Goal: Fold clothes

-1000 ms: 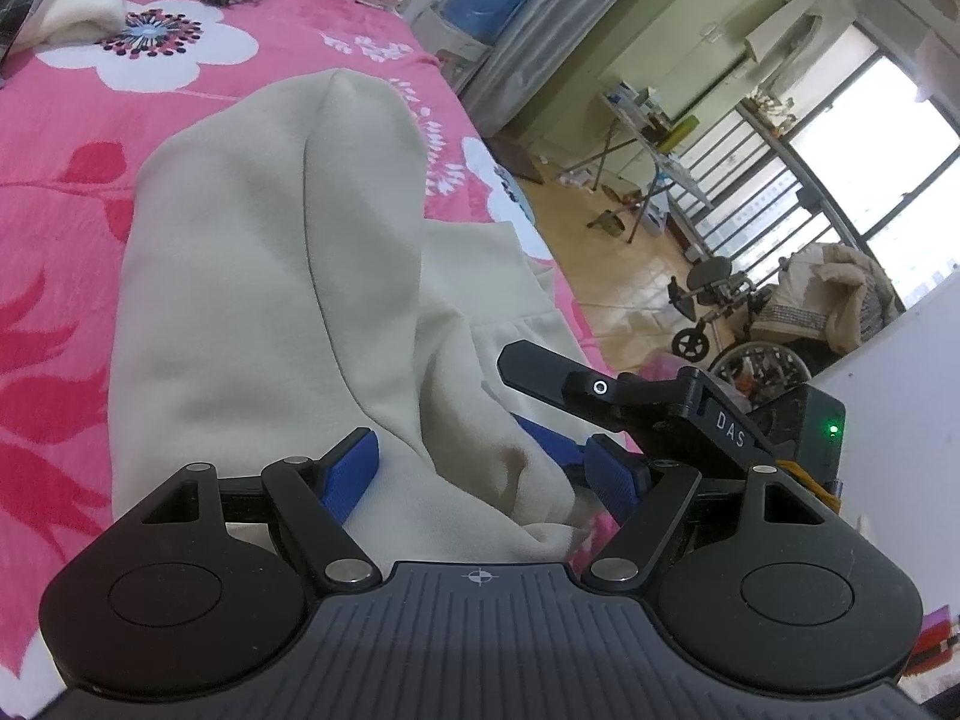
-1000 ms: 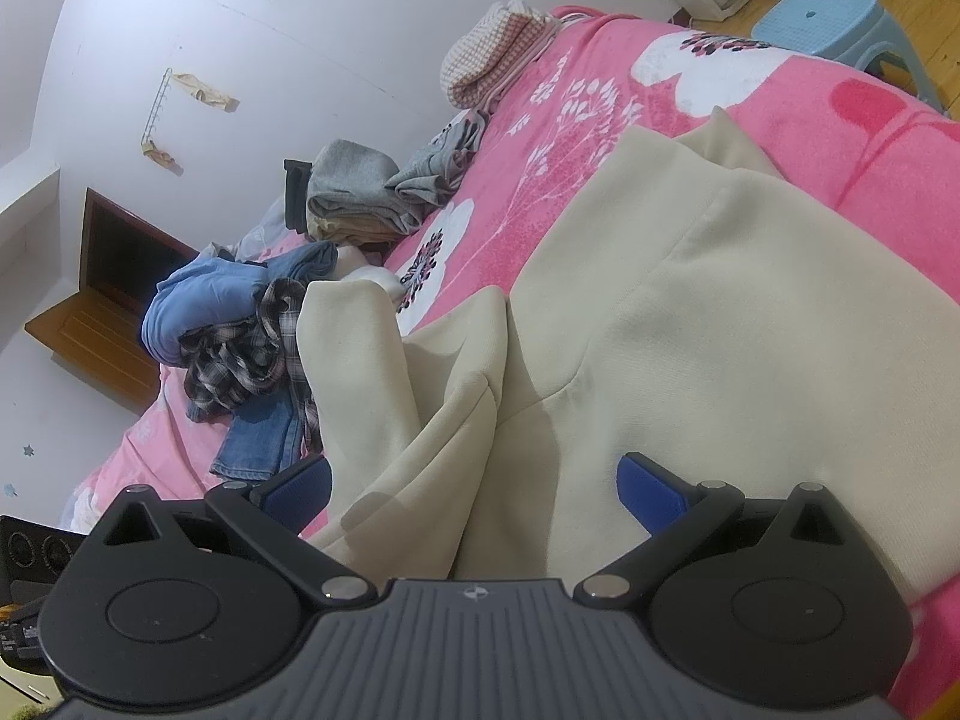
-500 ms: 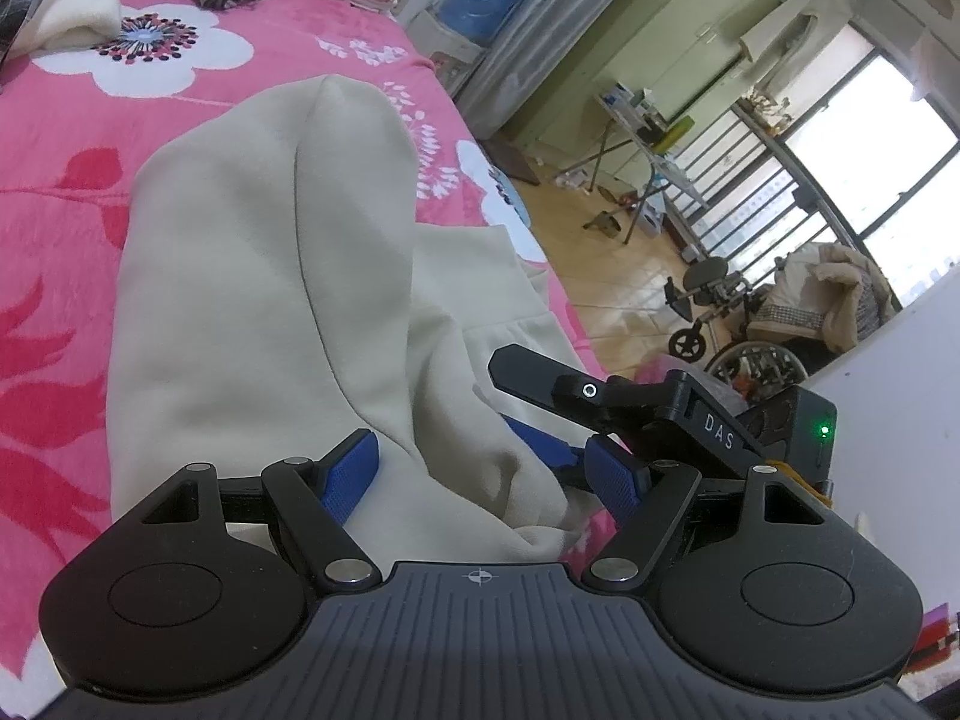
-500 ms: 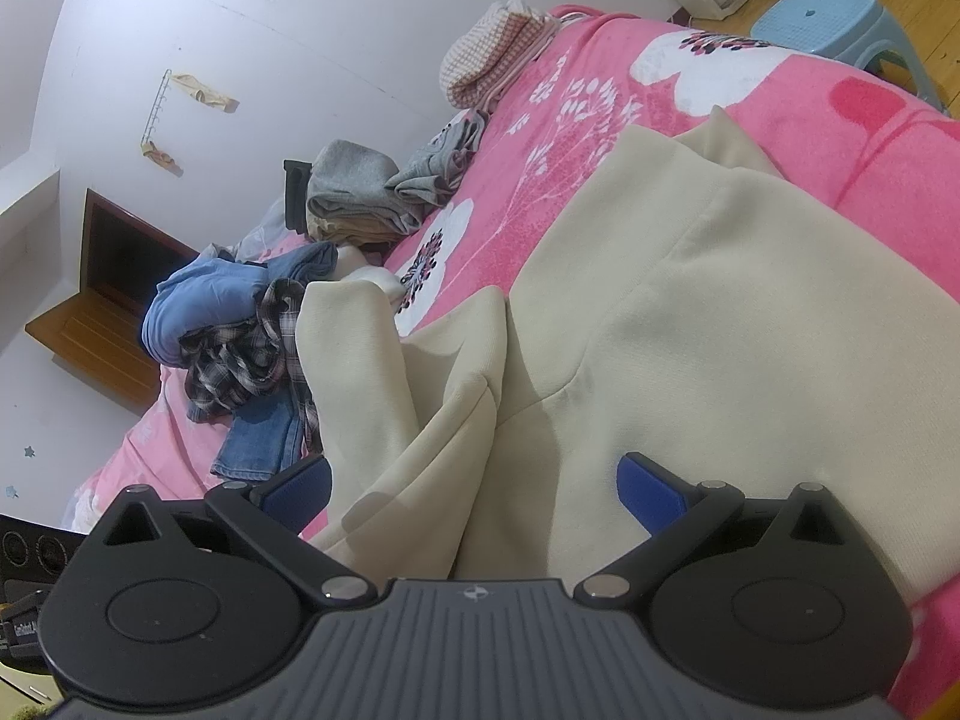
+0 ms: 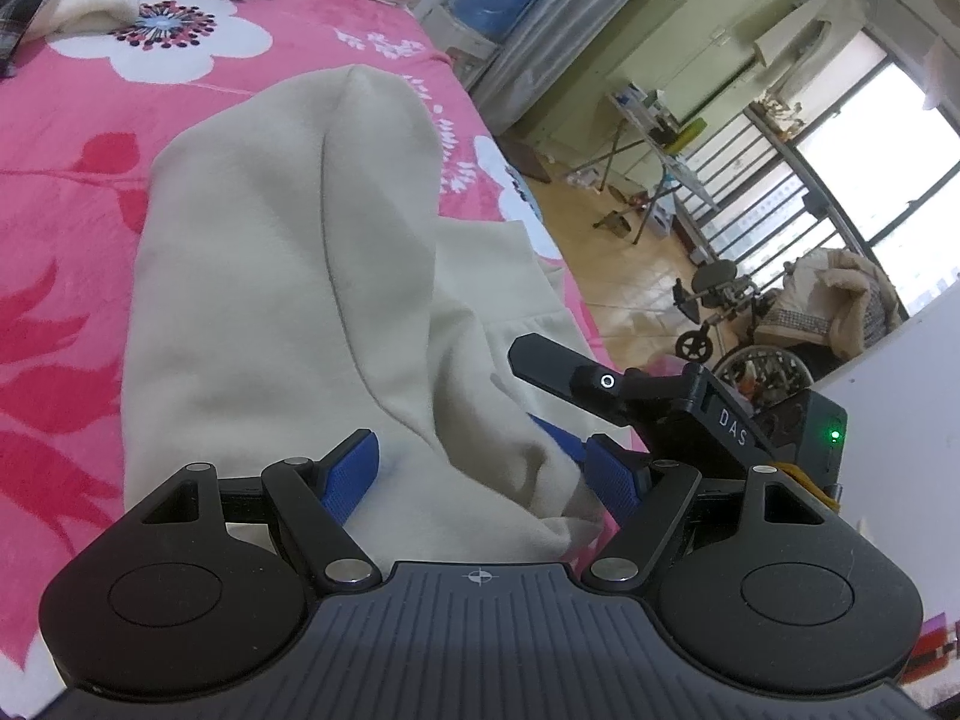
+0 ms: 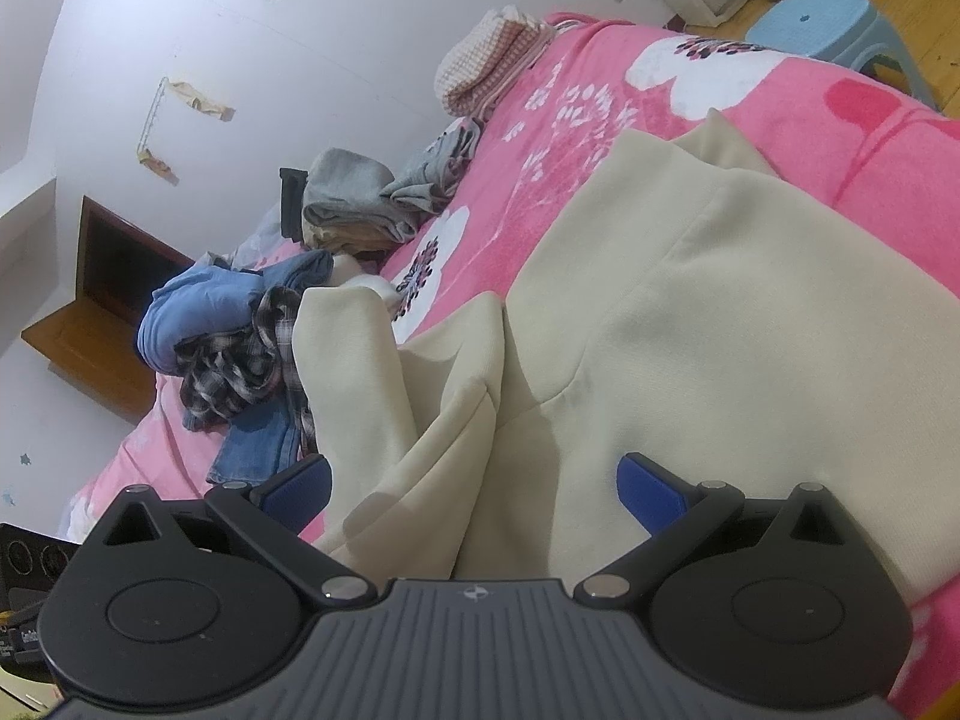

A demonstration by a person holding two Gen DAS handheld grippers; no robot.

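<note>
Daylight from overexposed window (image 5: 888, 138), glare on floor (image 5: 630, 294). Soft shadows in cream garment (image 6: 690, 330) folds. Strong fisheye bending, dark corners, slight softness.

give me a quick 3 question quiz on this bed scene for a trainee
1. True or false: the cream garment lies on a pink floral blanket.
2. Multiple choice: in the right wrist view, what lies beyond the garment's raised fold? A) a pile of plaid and denim clothes B) a laptop C) a pillow
3. Short answer: what stands on the floor past the bed's far corner in the right wrist view?

Key:
1. True.
2. A, the clothes pile.
3. A light blue stool.
</note>
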